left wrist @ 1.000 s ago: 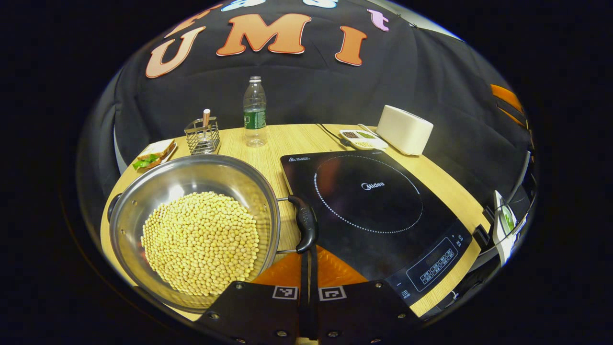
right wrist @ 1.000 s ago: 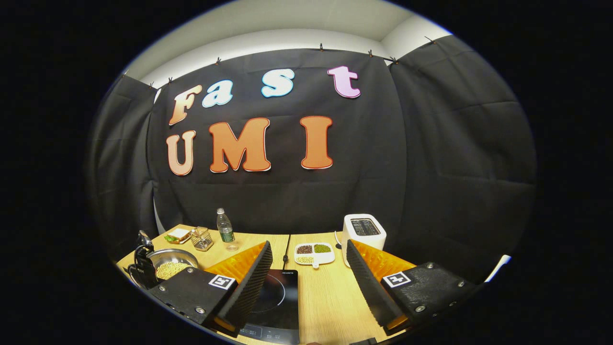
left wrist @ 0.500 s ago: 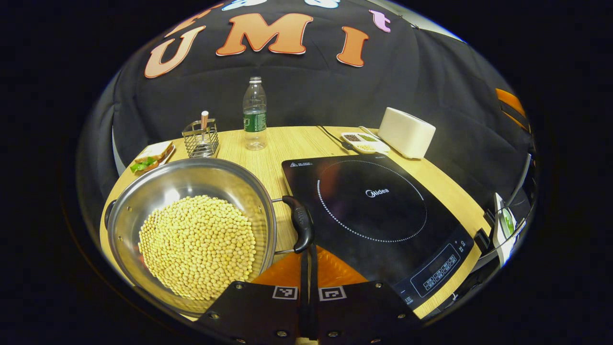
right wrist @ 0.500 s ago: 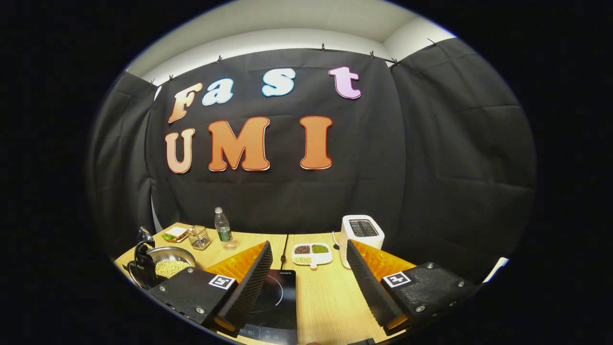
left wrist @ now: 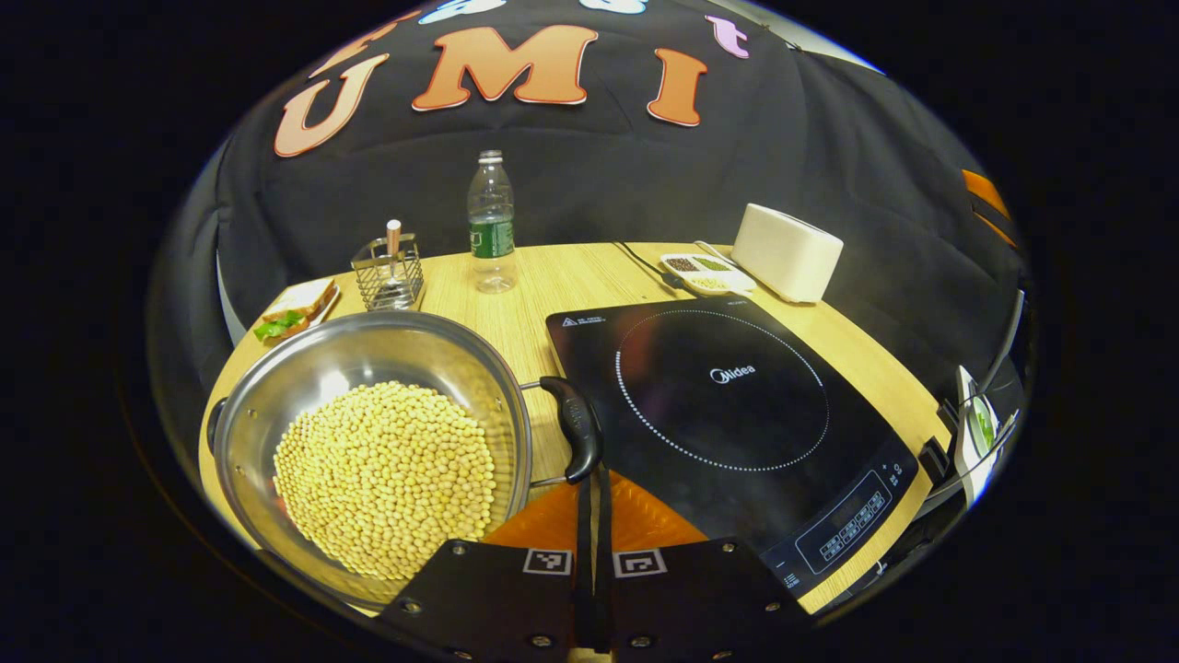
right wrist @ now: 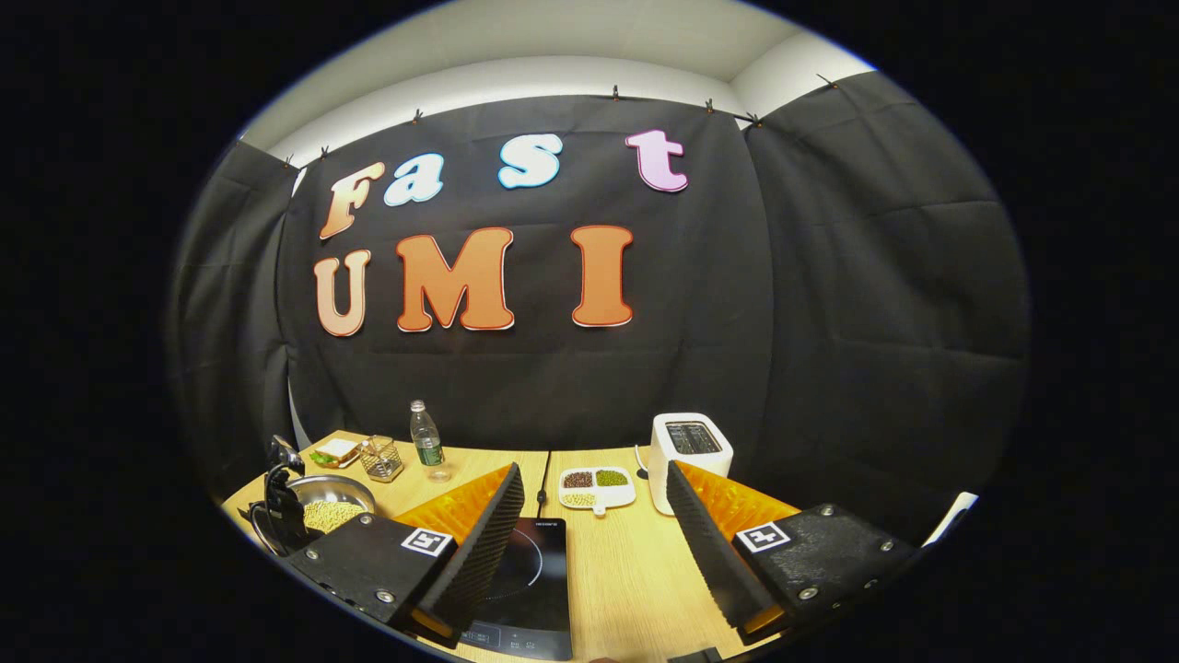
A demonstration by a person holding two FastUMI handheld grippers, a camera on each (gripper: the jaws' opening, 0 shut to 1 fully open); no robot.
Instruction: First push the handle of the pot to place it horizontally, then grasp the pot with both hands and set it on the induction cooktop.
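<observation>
A steel pot (left wrist: 368, 368) full of yellow soybeans sits on the wooden table, left of the black induction cooktop (left wrist: 728, 396). Its black side handle (left wrist: 573, 428) points toward the cooktop's near left edge. My left gripper (left wrist: 592, 483) is shut with nothing in it, and its tips reach the near end of that handle. In the right gripper view, my right gripper (right wrist: 594, 529) hangs open above the cooktop (right wrist: 530, 580) and the bare table. There the pot (right wrist: 327, 506) lies far off to the left, with the left gripper (right wrist: 276, 502) beside it.
Along the back of the table (left wrist: 553, 276) stand a water bottle (left wrist: 490, 226), a wire utensil rack (left wrist: 389, 272), a sandwich on a plate (left wrist: 293, 308), a sectioned dish of beans (left wrist: 705, 272) and a white toaster (left wrist: 787, 250). The cooktop's control panel faces the near edge.
In the left gripper view the pot handle has drifted slightly left and the cooktop slightly right. The right gripper stays open and has barely moved.
</observation>
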